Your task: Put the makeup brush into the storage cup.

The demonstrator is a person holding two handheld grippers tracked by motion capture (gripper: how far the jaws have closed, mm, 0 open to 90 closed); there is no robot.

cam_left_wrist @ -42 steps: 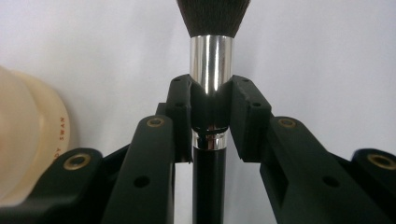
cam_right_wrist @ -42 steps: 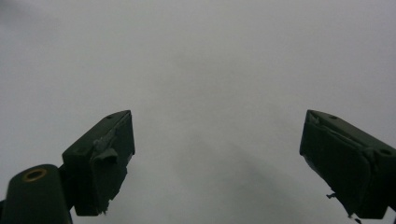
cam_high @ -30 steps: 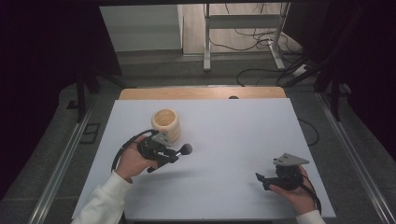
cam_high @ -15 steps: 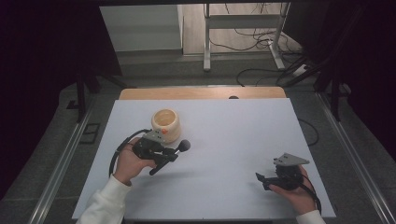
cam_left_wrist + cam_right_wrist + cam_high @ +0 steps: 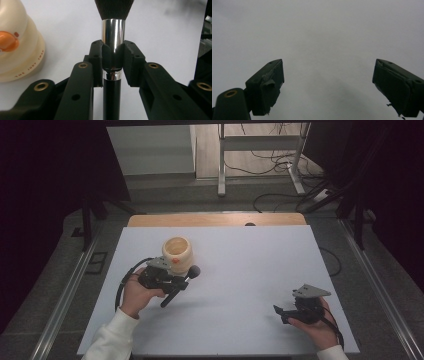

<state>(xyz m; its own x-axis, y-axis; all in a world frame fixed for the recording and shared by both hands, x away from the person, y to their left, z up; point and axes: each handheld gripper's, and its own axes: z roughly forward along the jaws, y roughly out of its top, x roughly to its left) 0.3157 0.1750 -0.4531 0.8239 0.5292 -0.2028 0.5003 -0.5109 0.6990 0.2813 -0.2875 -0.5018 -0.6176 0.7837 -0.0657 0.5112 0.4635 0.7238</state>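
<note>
High view is evenly lit on the white table (image 5: 240, 270) with soft short shadows and near-black surroundings, left gripper view is sharp with glare streaks on the brush ferrule (image 5: 113, 32), right gripper view is dim, grey and soft with low contrast.

We see the brush (image 5: 113, 30) with a polished, mirror-bright metal ferrule, glossy black handle and soft dark bristles; the cream pot (image 5: 177, 254) looks smooth glazed; the bench (image 5: 260, 270) is matt white.
</note>
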